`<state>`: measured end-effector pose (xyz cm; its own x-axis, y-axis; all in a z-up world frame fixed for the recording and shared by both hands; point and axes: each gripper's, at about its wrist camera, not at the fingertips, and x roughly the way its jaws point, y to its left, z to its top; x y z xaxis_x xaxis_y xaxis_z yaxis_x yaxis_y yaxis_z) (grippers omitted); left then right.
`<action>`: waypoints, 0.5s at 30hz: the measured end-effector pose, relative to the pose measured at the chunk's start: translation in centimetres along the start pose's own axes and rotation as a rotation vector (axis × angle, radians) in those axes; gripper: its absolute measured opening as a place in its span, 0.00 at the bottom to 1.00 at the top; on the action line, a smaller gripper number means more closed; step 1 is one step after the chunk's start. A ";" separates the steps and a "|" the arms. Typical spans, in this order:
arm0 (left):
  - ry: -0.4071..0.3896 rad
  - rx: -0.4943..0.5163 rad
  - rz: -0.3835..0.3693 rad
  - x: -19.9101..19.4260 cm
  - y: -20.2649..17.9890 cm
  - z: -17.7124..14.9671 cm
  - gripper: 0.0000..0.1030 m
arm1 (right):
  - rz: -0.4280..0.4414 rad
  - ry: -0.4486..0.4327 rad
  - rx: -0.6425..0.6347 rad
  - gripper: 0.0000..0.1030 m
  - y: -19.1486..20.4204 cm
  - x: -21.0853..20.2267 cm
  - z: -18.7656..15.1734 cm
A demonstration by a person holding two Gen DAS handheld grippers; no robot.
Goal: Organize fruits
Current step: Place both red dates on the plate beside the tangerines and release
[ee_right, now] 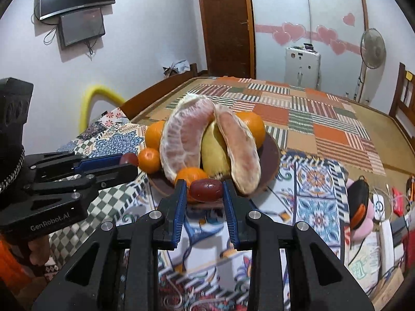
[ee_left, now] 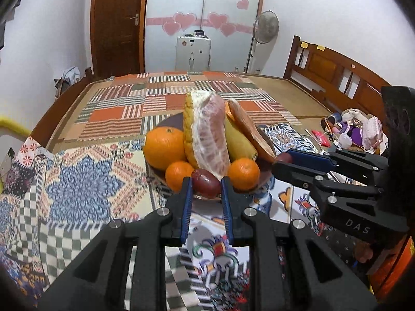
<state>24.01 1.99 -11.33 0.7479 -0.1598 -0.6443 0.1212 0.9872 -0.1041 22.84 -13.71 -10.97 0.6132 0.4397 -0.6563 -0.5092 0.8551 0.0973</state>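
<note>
A brown plate (ee_left: 264,172) on the patterned cloth holds peeled pomelo pieces (ee_left: 210,134), a yellow fruit (ee_left: 238,142), a large orange (ee_left: 164,146) and small mandarins (ee_left: 243,172). My left gripper (ee_left: 206,185) is shut on a dark red jujube (ee_left: 205,183) at the plate's near rim. My right gripper (ee_right: 205,188) is shut on another red jujube (ee_right: 206,189) at the plate's front edge (ee_right: 272,155). Each gripper shows in the other's view: the right one (ee_left: 281,163) beside the plate, the left one (ee_right: 128,162) holding its jujube (ee_right: 129,158).
The plate sits on a bed covered with patchwork cloths (ee_left: 85,181). A wooden headboard (ee_left: 337,75) stands at the right, with toys and clutter (ee_left: 355,132) below it. A fan (ee_left: 265,28) and a white appliance (ee_left: 193,51) stand at the far wall.
</note>
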 end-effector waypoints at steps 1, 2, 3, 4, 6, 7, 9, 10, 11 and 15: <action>-0.004 0.003 0.002 0.2 0.2 0.4 0.21 | 0.000 -0.001 -0.005 0.25 0.0 0.2 0.3; -0.007 0.005 0.004 0.3 0.3 0.6 0.21 | -0.001 -0.002 -0.012 0.25 0.1 0.7 0.7; -0.009 0.007 0.008 0.4 0.5 0.9 0.21 | -0.001 -0.003 -0.016 0.25 0.2 0.7 0.7; -0.013 0.008 0.013 0.6 0.7 1.2 0.21 | -0.001 -0.004 -0.021 0.25 0.3 1.0 1.0; -0.016 0.008 0.022 1.1 1.1 1.9 0.21 | -0.001 -0.007 -0.029 0.25 0.4 1.5 1.5; -0.017 0.007 0.026 1.3 1.4 2.0 0.21 | -0.001 -0.007 -0.033 0.25 0.5 1.7 1.6; -0.016 0.003 0.032 1.7 1.7 2.3 0.21 | -0.002 -0.008 -0.042 0.25 0.6 2.1 1.9; -0.013 0.001 0.035 2.1 1.9 2.5 0.21 | -0.005 -0.009 -0.047 0.25 0.7 2.4 2.1; -0.009 0.000 0.039 2.4 2.1 2.6 0.21 | -0.007 -0.008 -0.051 0.25 0.7 2.5 2.2; 0.007 -0.017 0.026 3.4 2.3 2.8 0.21 | -0.012 -0.002 -0.059 0.25 0.7 3.0 2.2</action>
<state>28.67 3.71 -11.69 0.7459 -0.1338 -0.6525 0.0906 0.9909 -0.0996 25.60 -11.19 -11.25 0.6203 0.4300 -0.6559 -0.5366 0.8426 0.0449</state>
